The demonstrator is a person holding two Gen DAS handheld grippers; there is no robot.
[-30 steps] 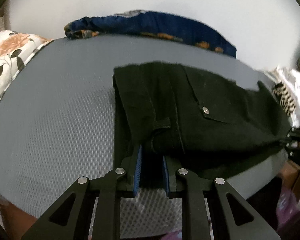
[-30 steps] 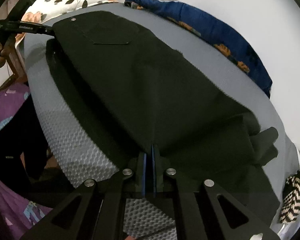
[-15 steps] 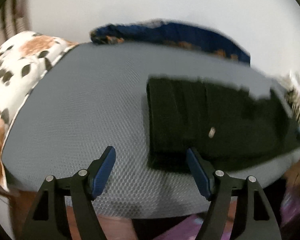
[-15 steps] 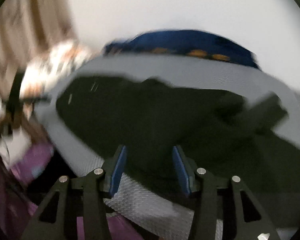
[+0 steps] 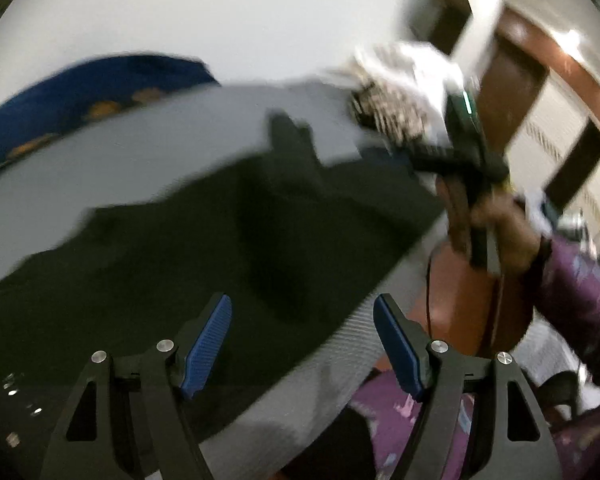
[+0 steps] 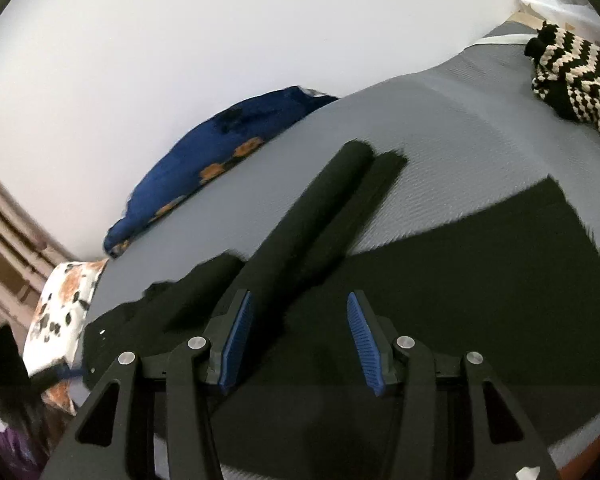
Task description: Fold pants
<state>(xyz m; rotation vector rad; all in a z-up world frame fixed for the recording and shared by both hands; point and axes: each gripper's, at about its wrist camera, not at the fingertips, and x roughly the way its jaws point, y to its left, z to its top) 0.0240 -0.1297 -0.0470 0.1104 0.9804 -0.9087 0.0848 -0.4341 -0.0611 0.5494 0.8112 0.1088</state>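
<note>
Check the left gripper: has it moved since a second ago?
Yes. The left gripper let go of the black pants and swung right; the blue cloth now sits far left in its view.

Left gripper (image 5: 302,344): black triangulated frames, silver screws, ribbed blue pads showing. Right gripper (image 6: 298,344): matching build. Right hand (image 5: 496,232) wearing purple patterned sleeve (image 5: 580,296).

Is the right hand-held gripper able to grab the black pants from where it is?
Probably yes. The right hand-held gripper is open right above the black pants, which lie flat on the grey bed. Nothing sits between them.
</note>
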